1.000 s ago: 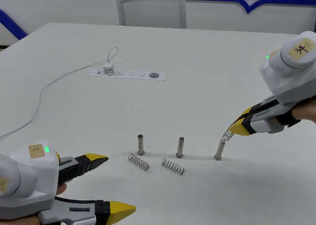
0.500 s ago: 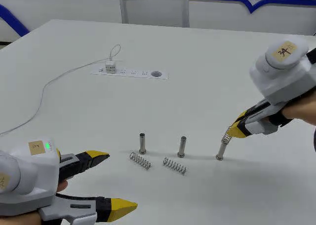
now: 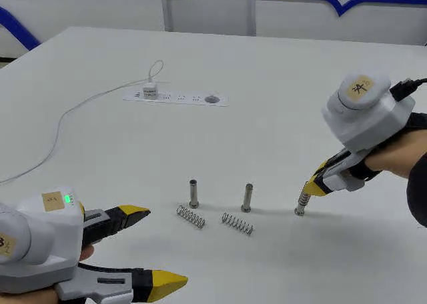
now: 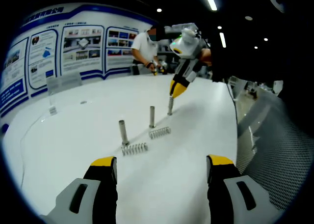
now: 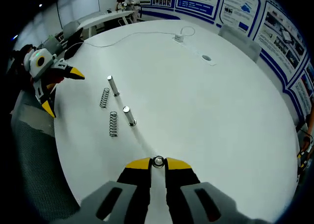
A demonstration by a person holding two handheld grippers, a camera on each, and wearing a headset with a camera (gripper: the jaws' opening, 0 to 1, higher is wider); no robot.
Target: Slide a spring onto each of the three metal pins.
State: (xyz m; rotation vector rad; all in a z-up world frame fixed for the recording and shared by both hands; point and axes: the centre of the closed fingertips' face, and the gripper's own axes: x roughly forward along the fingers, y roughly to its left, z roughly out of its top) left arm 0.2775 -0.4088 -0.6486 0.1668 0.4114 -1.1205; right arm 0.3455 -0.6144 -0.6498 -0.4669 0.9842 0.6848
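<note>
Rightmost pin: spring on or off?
On. The spring coils around the rightmost pin under the right gripper, whose jaws pinch it.

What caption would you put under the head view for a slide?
Right tool holds a spring on the right-hand pin; two springs lie beside two bare pins.

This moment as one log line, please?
right claw: shut on spring | spring on rightmost pin | left claw: open | loose springs: two | bare pins: two

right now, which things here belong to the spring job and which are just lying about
Job: left pin, middle pin, right pin taking the gripped spring, left loose spring, right loose spring, right gripper, left gripper.
Lying about: power strip, white plug, cable, chair.
</note>
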